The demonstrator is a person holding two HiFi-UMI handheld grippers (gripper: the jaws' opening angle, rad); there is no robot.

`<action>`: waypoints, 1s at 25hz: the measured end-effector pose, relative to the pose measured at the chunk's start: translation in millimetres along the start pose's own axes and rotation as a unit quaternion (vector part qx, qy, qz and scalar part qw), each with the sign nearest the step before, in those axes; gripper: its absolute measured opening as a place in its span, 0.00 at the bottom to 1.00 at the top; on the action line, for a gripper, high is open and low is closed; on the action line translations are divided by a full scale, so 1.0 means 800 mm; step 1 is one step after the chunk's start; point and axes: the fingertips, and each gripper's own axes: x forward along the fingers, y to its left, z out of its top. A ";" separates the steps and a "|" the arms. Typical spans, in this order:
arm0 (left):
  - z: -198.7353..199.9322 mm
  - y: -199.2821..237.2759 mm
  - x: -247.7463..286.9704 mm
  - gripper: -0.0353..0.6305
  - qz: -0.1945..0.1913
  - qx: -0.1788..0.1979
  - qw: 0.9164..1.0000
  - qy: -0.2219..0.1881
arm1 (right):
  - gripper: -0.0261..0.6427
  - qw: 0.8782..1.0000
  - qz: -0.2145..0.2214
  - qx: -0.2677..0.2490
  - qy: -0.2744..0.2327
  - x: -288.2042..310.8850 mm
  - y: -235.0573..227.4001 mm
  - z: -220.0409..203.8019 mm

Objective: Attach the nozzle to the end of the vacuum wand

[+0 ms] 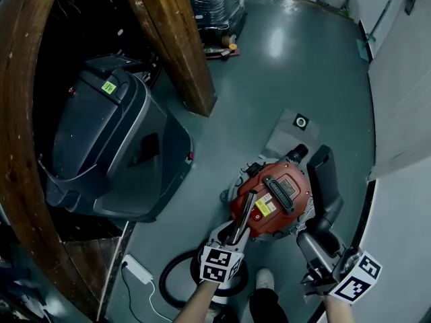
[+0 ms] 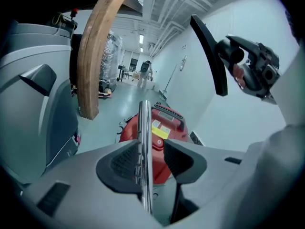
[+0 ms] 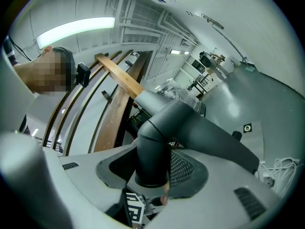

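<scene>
So the nozzle point(image 3: 205, 128) is clamped in the right gripper point(image 3: 152, 167) jaws, and the wand point(image 2: 144, 128) is left loose between the open left gripper point(image 2: 152, 159) jaws. Probably the lining-up stage; the wand needs to be regripped first.

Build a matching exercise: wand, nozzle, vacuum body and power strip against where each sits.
1 thin chrome wand
2 black plastic nozzle
3 round red vacuum canister
4 white power strip

A gripped in the right claw
B on the floor by the wooden frame
C loose inside the open left claw
D on the floor ahead of both claws

Pairs: 1-C, 2-A, 3-D, 4-B.
</scene>
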 end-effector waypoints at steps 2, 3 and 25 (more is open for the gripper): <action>-0.015 0.008 0.015 0.30 0.005 0.015 1.000 0.017 | 0.32 1.000 -0.001 0.000 0.004 0.001 -0.008 -0.005; -0.022 0.011 0.021 0.31 0.005 0.019 0.999 0.025 | 0.32 1.000 -0.002 0.000 0.006 0.001 -0.012 -0.007; -0.044 0.009 0.042 0.28 -0.043 0.008 0.997 0.064 | 0.32 0.999 -0.012 0.017 0.025 0.017 -0.043 -0.020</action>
